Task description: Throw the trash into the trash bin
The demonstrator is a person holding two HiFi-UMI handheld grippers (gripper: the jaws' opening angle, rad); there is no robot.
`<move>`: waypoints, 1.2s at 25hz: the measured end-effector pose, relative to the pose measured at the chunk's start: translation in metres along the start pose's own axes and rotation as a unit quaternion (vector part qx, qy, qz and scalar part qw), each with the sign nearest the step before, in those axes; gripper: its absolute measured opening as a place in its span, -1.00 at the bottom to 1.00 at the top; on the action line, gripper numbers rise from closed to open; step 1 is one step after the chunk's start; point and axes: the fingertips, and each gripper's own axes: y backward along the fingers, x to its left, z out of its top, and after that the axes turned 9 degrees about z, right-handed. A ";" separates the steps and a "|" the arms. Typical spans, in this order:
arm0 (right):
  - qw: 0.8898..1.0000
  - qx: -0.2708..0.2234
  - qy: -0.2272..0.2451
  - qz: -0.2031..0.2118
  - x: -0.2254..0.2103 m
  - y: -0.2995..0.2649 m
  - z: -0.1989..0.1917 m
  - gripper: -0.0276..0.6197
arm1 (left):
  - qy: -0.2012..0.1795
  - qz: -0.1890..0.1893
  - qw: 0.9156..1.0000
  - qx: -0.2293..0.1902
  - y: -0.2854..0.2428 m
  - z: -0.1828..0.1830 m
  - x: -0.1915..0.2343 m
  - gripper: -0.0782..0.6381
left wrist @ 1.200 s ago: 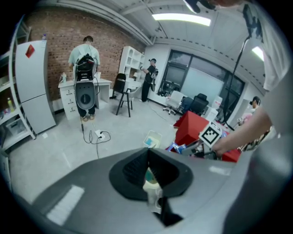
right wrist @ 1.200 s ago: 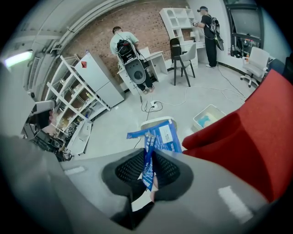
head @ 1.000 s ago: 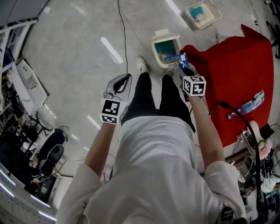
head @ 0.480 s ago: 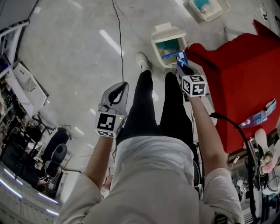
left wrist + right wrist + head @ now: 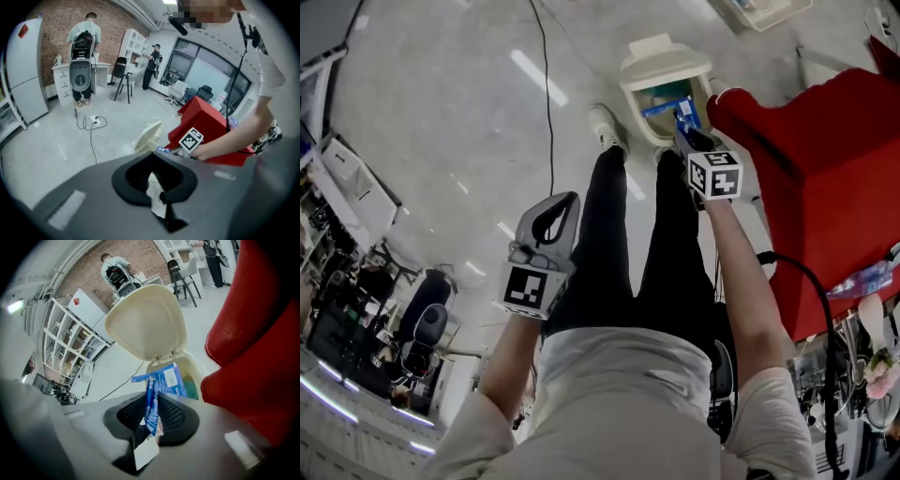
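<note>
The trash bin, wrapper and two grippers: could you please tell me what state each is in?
Cream plastic trash bin: lid swung open, standing upright.
Blue plastic wrapper: pinched between jaws, over the bin's opening.
Right gripper: shut on the wrapper, jaws just starting to ease open.
Left gripper: jaws together, nothing between them.

Polished floor (image 5: 459, 112) is reflecting light strips, looking glossy — trash bin (image 5: 145, 319) is showing smooth cream plastic; blue wrapper (image 5: 165, 380) is reading as shiny film; red cover (image 5: 825, 178) is looking like matt cloth.
</note>
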 end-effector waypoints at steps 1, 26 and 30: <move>1.000 0.002 0.003 -0.006 -0.004 -0.002 -0.002 -0.67 | 0.004 0.001 1.000 0.004 -0.002 -0.002 -0.001 -0.77; 0.999 -0.023 0.043 -0.010 0.039 0.073 0.022 -0.55 | -0.040 -0.014 0.997 -0.058 0.026 0.038 -0.023 -0.77; 0.998 -0.031 0.052 -0.009 0.049 0.099 0.028 -0.62 | -0.031 -0.016 0.998 -0.061 0.035 0.047 -0.034 -0.77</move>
